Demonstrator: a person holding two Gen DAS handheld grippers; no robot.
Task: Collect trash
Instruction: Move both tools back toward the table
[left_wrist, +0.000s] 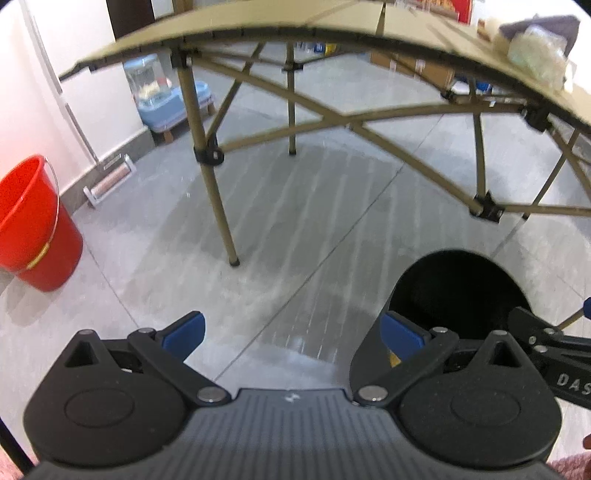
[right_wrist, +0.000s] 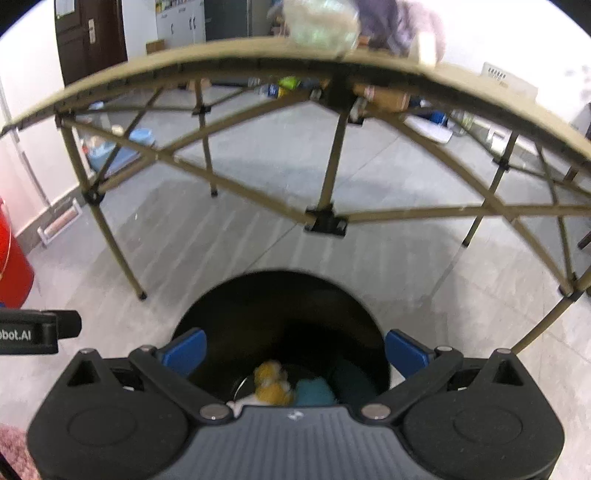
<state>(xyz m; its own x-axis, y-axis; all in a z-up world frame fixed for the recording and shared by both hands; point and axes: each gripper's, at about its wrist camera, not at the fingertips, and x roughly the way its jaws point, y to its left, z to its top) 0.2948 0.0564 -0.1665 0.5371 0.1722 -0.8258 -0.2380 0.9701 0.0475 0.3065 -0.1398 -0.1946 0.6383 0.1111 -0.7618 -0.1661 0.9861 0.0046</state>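
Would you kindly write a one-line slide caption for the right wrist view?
Open right gripper poised over a black bin holding yellow and teal trash, folding table ahead.

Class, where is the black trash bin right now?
The black trash bin stands on the floor before the folding table, directly beneath the open right gripper.

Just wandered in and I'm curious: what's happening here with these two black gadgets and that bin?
A person is collecting trash with a handheld gripper in each hand. The right gripper hangs open right above a black bin on the floor, which already holds a yellow scrap and something teal. The left gripper is open too and holds nothing, just left of the bin. More stuff, including a crumpled clear bag, sits on the folding table ahead.
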